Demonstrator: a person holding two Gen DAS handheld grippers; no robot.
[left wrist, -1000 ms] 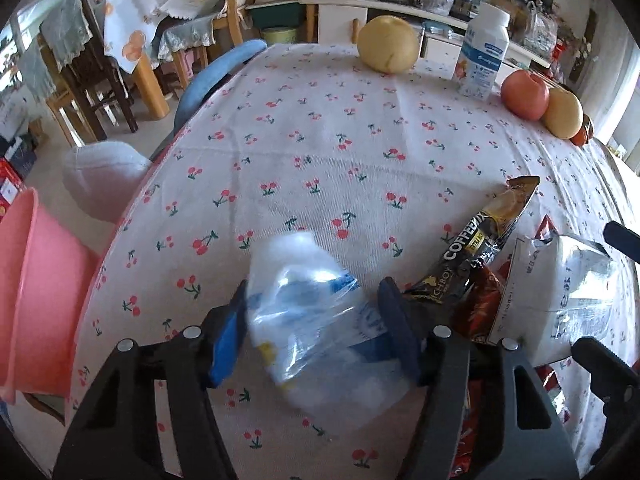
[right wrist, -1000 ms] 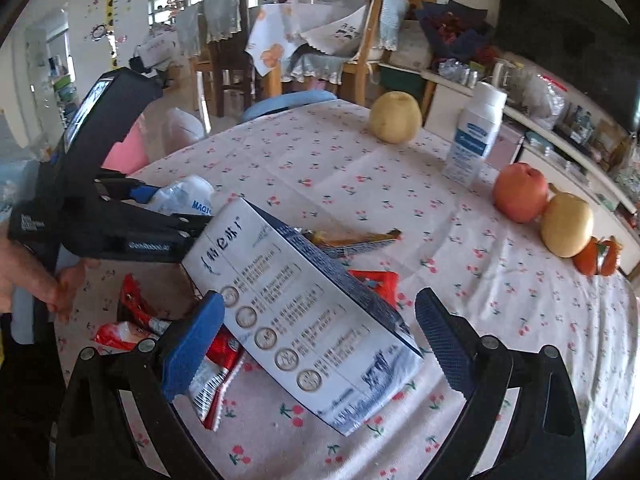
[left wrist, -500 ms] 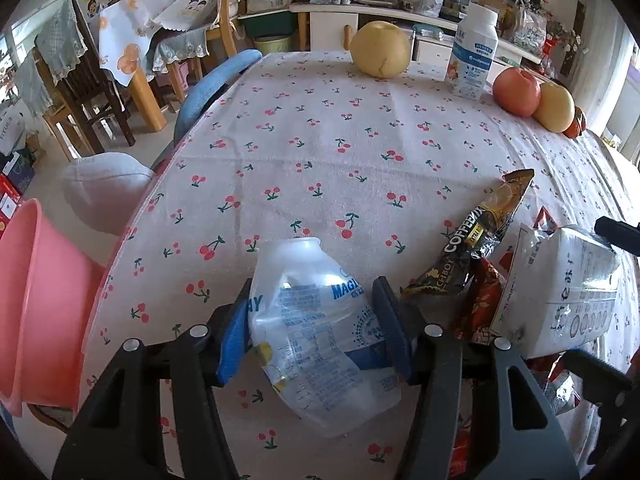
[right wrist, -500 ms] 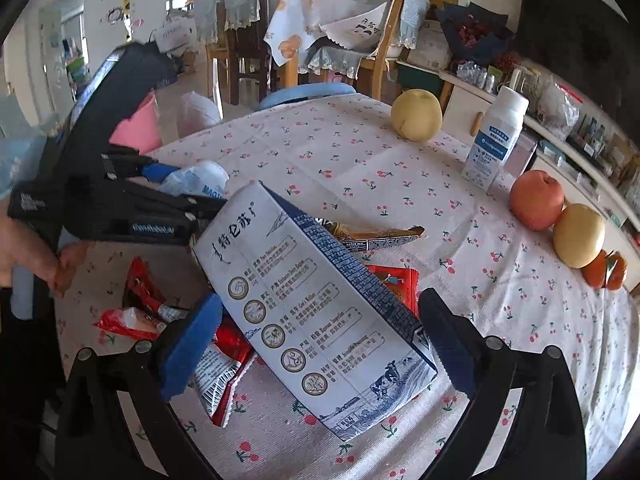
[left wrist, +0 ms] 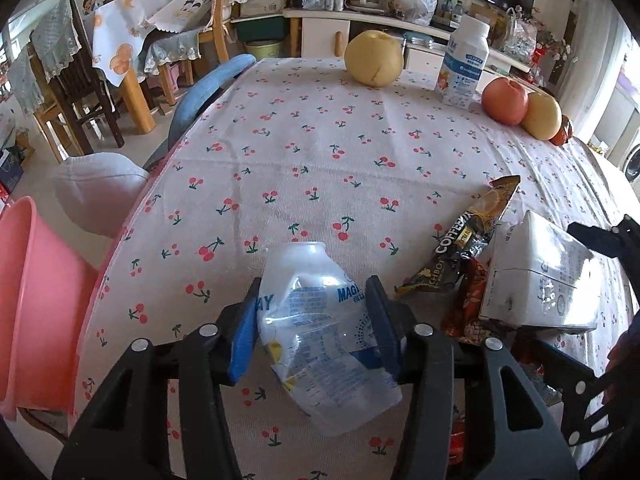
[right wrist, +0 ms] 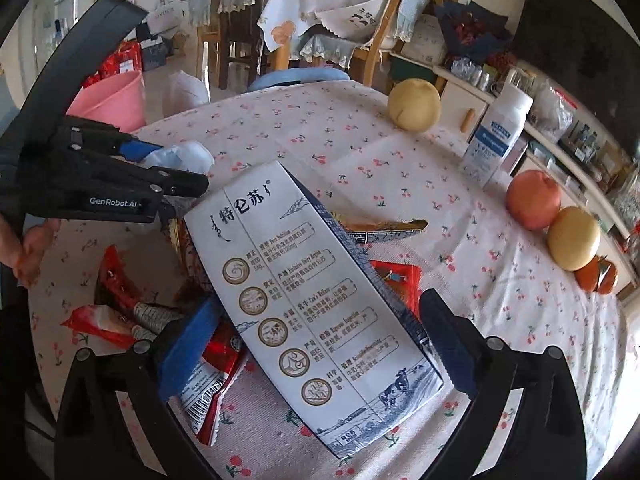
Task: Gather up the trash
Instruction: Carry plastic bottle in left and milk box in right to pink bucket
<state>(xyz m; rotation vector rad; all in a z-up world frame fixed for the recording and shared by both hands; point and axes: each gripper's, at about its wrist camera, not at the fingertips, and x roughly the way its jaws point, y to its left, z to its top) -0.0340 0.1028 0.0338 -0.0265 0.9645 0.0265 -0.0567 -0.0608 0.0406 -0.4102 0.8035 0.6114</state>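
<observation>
grasp step: left gripper (left wrist: 312, 320) just closing, clenched on crushed bottle (left wrist: 320, 332); right gripper (right wrist: 316, 332) released, straddling milk carton (right wrist: 312, 284). next: lift toward pink bin (left wrist: 36, 304) beside desk (left wrist: 340, 152).

1. The tablecloth (left wrist: 320, 148) is off-white, sprinkled with small red cherries on green stems.
2. Between the left gripper (left wrist: 312, 320) pads sits a clear crushed plastic bottle (left wrist: 320, 320) with blue lettering and a yellow patch; the pads are blue, the frame black.
3. Right of it lies a black and gold coffee sachet (left wrist: 468, 240).
4. Left of it stands a pink bin (left wrist: 28, 300).
5. Between the blue pads of the right gripper (right wrist: 316, 340) is a white milk carton (right wrist: 304, 288) with a navy side and brown round emblems.
6. Under the carton lie red and white wrappers (right wrist: 120, 312).
7. Beyond are a yellow pear (right wrist: 414, 105), a red apple (right wrist: 534, 200) and a white bottle (right wrist: 498, 140) with a blue label.
</observation>
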